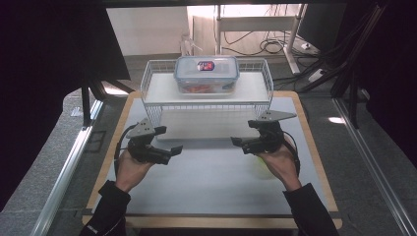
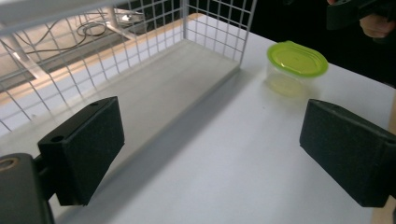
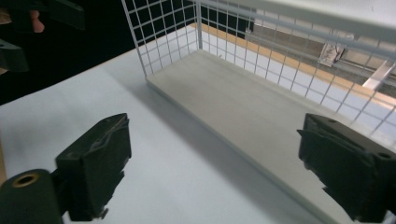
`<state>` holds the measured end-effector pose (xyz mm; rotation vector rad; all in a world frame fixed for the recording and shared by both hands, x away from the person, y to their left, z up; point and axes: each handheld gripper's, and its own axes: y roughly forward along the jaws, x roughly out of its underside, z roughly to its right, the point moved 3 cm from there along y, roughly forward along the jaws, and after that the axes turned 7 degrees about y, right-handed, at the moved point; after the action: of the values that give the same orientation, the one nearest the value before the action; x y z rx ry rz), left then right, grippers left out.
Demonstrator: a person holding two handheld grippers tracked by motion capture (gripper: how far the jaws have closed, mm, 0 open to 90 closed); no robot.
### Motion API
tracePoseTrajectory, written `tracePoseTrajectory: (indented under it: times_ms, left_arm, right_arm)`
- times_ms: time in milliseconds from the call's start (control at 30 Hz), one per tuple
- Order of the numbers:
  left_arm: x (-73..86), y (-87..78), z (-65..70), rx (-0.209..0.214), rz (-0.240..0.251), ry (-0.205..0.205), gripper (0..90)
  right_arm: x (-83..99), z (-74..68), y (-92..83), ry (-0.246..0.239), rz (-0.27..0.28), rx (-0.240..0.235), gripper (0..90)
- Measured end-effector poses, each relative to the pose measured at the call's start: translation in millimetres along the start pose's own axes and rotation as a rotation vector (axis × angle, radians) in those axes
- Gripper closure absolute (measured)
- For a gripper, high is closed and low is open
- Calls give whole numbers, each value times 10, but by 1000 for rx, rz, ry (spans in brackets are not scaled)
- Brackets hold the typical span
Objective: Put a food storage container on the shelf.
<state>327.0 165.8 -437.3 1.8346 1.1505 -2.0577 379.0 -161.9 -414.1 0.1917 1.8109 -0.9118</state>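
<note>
Two hands hold the left tool [image 1: 169, 149] and right tool [image 1: 242, 143] low over the white tabletop [image 1: 211, 182], jaws spread and empty. A clear lidded box [image 1: 206, 73] sits on the wire rack [image 1: 206, 105] beyond them. A green-lidded tub [image 2: 296, 63] stands near the right hand.

black sleeves [image 1: 110, 201]; black claws, grey three-cornered plates [image 1: 141, 126], trailing cables.

White table [image 1: 211, 187] bearing wire rack [image 1: 206, 105], green-lidded tub [image 2: 295, 65].
</note>
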Motion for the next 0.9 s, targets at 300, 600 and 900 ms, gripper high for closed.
tracePoseTrajectory:
  times_ms: [300,600,900]
  left_arm:
    - [247,0,254,3,-45,71,22]
    - [629,37,338,27,-78,34,7]
    - [883,42,469,-3,-162,51,6]
  right_arm:
    - [284,17,-137,31,-21,18,72]
    - [635,-63,-244,0,1,51,74]
    - [933,-89,-244,16,-56,49,73]
